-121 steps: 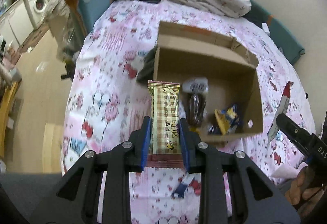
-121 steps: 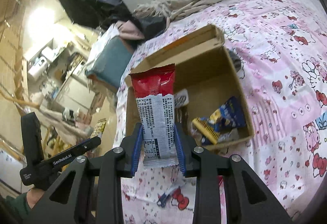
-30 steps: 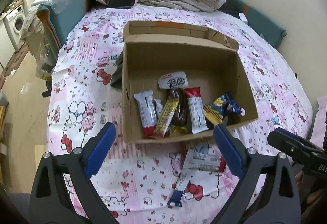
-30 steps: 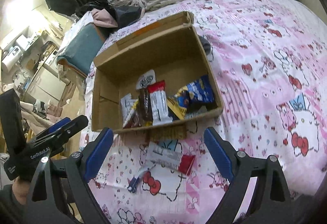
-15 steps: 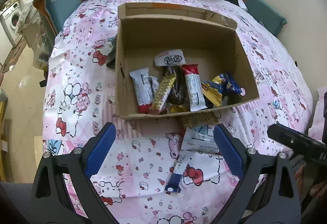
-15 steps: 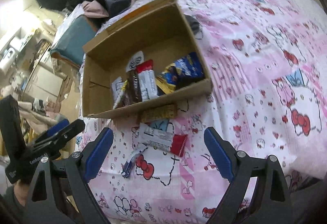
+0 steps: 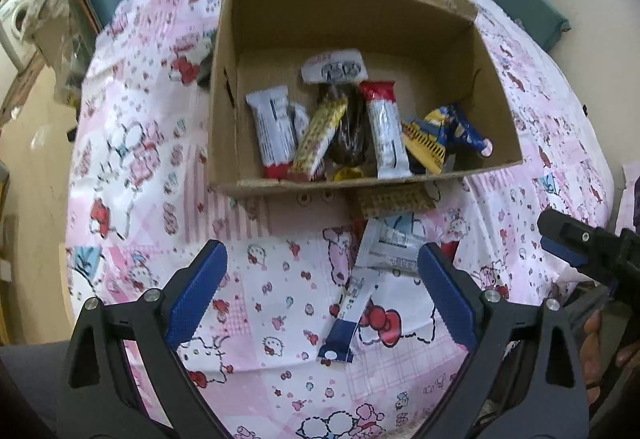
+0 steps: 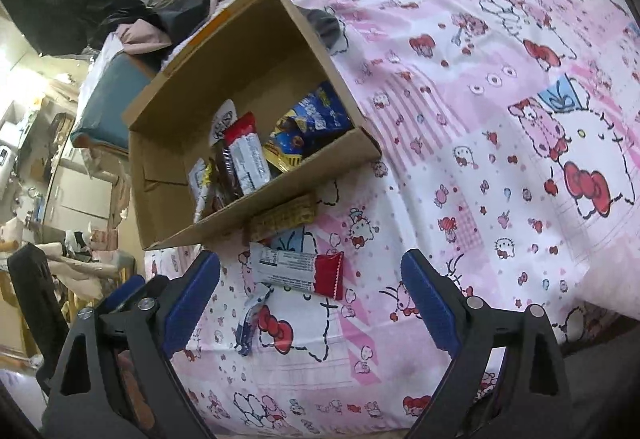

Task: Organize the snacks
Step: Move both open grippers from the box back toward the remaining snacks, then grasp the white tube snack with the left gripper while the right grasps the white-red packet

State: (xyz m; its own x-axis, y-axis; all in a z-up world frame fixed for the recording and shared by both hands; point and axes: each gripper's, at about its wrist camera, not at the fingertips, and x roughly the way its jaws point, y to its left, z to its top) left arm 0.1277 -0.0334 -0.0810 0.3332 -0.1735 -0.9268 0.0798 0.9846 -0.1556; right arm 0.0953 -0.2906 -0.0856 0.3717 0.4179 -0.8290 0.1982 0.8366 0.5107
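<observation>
While both grippers hung spread and empty over the pink patterned bedspread [image 7: 132, 175], three snacks lay outside the cardboard box [image 7: 224, 87]. A checked wafer bar [image 7: 394, 199] lay touching the box's near wall, long axis parallel to it. Just nearer, a white bar with a red end [image 8: 296, 273] ran crosswise, red end toward the right gripper [image 8: 310, 303]. A blue-tipped stick packet [image 7: 346, 315] pointed toward the left gripper [image 7: 322, 297]. Inside the box, bars and a blue-yellow packet [image 7: 444, 135] crowded its near wall; bare bedspread lay right of the box.
</observation>
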